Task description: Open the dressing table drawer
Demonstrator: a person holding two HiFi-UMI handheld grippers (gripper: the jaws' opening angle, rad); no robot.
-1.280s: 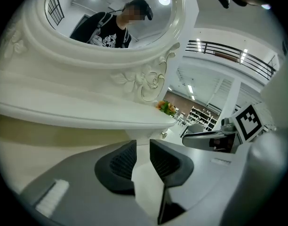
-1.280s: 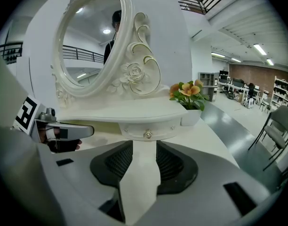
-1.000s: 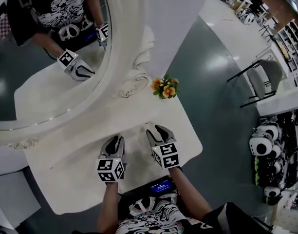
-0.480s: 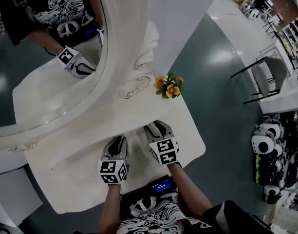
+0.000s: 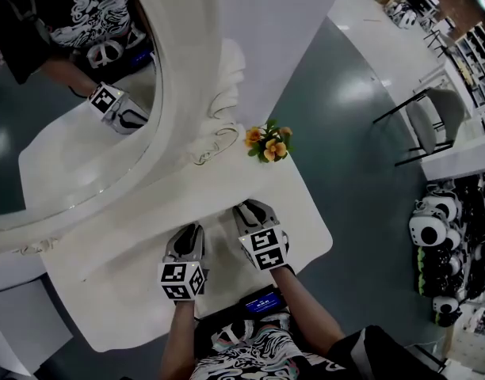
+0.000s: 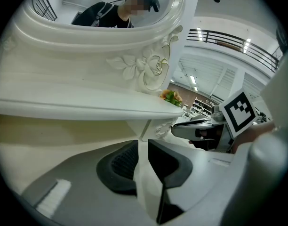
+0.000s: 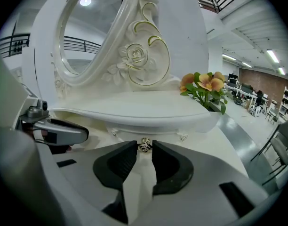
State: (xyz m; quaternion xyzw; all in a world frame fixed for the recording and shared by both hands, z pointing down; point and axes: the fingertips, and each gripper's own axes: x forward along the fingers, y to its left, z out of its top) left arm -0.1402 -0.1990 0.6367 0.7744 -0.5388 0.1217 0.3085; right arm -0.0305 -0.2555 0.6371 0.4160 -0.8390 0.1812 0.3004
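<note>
Your right gripper's (image 7: 144, 150) jaws have just been closing and now seem to pinch the knob (image 7: 144, 145) of the drawer (image 7: 148, 132), which sits shut under the shelf (image 7: 134, 109); I judge a pull is now possible. Your left gripper (image 6: 143, 147) hangs empty, its jaws slightly apart.

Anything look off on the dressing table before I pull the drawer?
Nothing stands out. The small metal drawer knob sits straight between the right gripper's jaws, which have just been closing onto it; the orange flowers stand upright, and the oval white-framed mirror looks intact.
</note>
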